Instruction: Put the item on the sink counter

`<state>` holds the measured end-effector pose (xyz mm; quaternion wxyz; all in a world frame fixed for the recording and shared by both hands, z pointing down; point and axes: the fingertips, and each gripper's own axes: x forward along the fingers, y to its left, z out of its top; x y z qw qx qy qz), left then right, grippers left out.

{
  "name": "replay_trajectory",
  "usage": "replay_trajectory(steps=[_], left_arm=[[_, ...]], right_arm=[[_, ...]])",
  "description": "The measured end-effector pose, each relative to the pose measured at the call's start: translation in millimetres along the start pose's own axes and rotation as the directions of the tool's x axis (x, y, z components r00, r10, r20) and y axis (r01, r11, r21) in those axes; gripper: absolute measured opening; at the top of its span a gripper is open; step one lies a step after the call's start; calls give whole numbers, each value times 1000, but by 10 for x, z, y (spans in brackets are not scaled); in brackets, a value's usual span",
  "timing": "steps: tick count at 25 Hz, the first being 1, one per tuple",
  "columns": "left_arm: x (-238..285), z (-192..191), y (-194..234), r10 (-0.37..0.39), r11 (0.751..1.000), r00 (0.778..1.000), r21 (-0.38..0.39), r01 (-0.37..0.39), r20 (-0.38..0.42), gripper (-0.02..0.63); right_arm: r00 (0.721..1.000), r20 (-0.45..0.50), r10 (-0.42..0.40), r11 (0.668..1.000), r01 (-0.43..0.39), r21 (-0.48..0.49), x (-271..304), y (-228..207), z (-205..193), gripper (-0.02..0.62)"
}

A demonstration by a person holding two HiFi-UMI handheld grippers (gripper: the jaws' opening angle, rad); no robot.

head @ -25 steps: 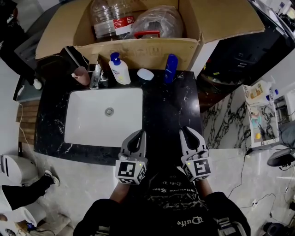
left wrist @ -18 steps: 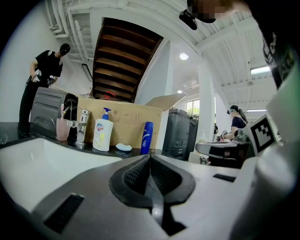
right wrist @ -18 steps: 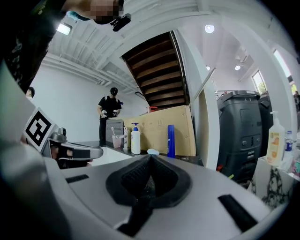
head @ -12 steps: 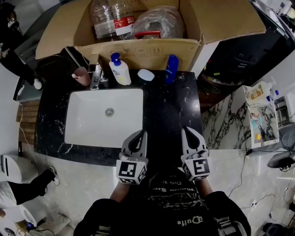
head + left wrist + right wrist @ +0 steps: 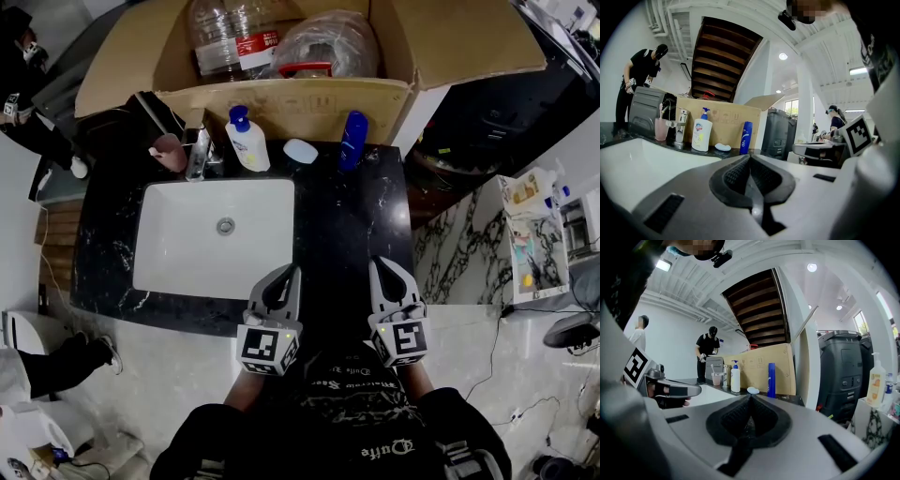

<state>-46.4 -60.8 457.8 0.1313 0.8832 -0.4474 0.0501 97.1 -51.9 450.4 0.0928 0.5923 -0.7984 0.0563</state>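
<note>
Left gripper (image 5: 286, 277) and right gripper (image 5: 382, 270) both closed, empty, cardboard box (image 5: 281, 98) behind black counter (image 5: 347, 216) cut off at top

Basin (image 5: 187, 258) in counter (image 5: 349, 246) – box (image 5: 281, 99) behind, pump btl (image 5: 247, 142) left of soap (image 5: 300, 151)

Your grey left gripper (image 5: 285, 273) and grey right gripper (image 5: 382, 266) each carry a black-and-white square-patterned cube (image 5: 267, 345). Beneath their tips the black stone counter (image 5: 361, 220) is veined white. Ahead of the left one the rectangular sink basin (image 5: 187, 246) is white; beyond are a white pump bottle (image 5: 247, 147) topped blue, a deep-blue tall bottle (image 5: 352, 141) and a brown cardboard box (image 5: 281, 101).
</note>
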Motion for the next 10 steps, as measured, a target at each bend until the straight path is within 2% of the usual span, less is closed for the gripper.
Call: replay_trajectory(steps=[10], left_arm=[[10, -1, 41, 6, 1000, 1000, 10, -6, -11, 8]], right_arm=[[1000, -1, 17, 1000, -17, 2, 52, 28, 5, -2]])
